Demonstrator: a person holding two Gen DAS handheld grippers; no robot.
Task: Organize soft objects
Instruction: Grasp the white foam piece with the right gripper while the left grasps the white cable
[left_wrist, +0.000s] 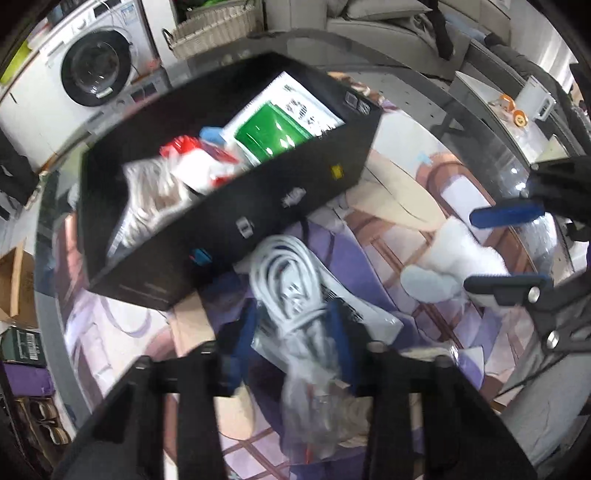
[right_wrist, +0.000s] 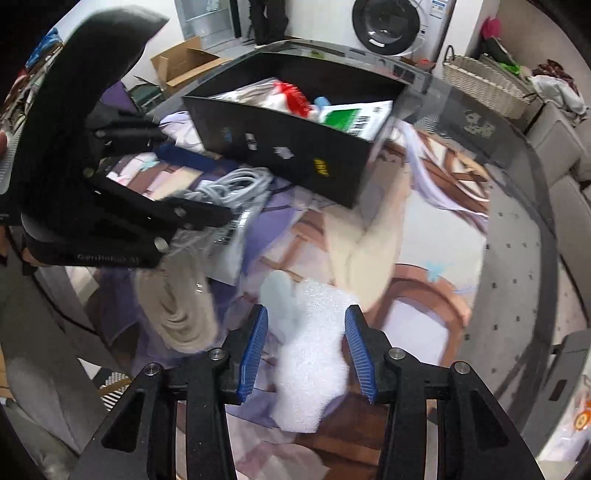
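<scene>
Two tongs point down: left tongs (left_wrist: 291, 332) clamp the bagged cable (left_wrist: 291, 288); right tongs (right_wrist: 308, 350) stand apart astride the white sock (right_wrist: 314, 354), lengthwise between them.

A white washing machine (left_wrist: 94, 70) stands far back, near a woven basket (left_wrist: 214, 31) and a grey sofa (left_wrist: 384, 33).

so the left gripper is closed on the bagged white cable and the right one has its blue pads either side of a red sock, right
Only the colour is wrong: the sock between the right gripper pads is white, as the right wrist view shows. The left gripper is indeed closed on the bagged white cable.
</scene>
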